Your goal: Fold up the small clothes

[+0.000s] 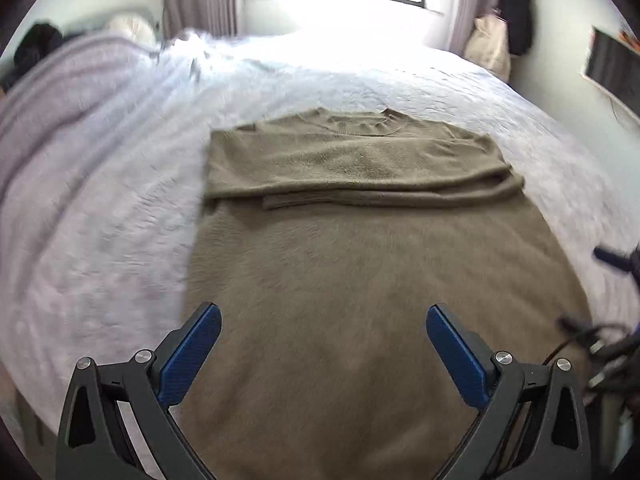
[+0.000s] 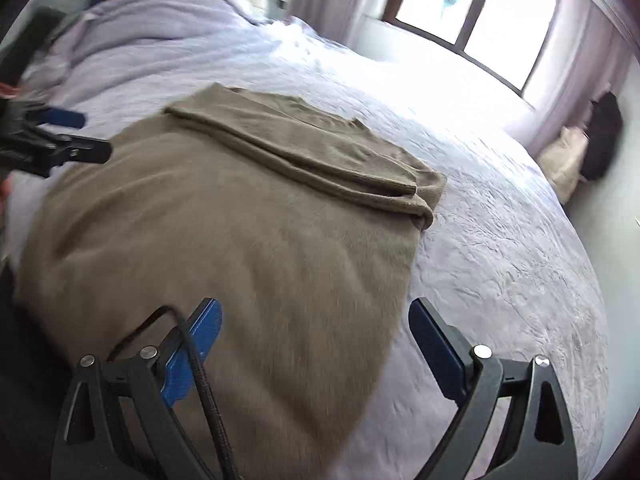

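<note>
Sweater: olive knit sweater (image 1: 340, 264) lies flat on the bed (image 1: 120, 184), both sleeves folded across the chest.
Left claw (image 1: 324, 320): spread wide, empty, over the hem.
Right claw (image 2: 316, 316): spread wide, empty, over the sweater's right edge.
Left view only: neckline (image 1: 360, 122).
Right view only: left claw from the side.

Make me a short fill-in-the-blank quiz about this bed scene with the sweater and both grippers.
1. The fuzzy olive-brown knit sweater lies on the pale lilac ____.
2. Both sleeves are folded across its ____ end.
3. The left gripper and right gripper both hover with jaws ____.

Missing words: bedspread; collar; open
</note>
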`<action>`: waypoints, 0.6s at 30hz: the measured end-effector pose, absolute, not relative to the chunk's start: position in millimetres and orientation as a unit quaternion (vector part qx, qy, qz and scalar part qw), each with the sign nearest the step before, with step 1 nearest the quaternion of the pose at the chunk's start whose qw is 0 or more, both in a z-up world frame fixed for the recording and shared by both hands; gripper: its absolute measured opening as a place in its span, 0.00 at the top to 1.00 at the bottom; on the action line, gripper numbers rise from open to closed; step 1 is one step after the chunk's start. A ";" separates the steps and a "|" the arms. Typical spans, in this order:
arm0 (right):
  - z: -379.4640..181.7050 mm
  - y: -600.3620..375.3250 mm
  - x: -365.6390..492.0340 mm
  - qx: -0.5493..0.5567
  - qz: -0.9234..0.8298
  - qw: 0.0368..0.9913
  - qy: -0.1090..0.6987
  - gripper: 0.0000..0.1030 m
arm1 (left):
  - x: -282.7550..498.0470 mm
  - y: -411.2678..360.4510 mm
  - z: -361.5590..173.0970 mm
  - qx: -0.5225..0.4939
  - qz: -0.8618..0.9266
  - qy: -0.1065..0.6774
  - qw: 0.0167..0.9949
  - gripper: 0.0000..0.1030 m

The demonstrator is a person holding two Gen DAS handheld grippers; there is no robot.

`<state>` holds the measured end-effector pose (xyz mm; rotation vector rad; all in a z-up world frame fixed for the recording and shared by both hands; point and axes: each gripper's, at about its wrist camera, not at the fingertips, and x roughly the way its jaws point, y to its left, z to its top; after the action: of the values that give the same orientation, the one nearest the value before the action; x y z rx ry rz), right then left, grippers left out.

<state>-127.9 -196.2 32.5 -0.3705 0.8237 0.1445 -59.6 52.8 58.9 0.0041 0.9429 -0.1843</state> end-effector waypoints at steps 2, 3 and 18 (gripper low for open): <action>17.1 -178.7 -102.0 -0.175 0.050 0.890 0.419 0.07 | -43.1 48.3 42.1 -0.011 -0.078 0.482 0.873 0.00; 11.5 -178.4 -94.7 -0.168 0.045 0.887 0.429 0.07 | -38.4 45.0 28.9 -0.004 -0.070 0.501 0.863 0.00; -24.2 -181.0 -215.2 -0.231 0.162 0.854 0.437 0.02 | -155.8 59.8 -15.4 0.089 -0.083 0.519 0.846 0.00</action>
<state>-215.2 -181.0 -24.2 -0.4869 0.9190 0.3398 -155.8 59.8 -15.4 0.1871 1.0944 -0.1759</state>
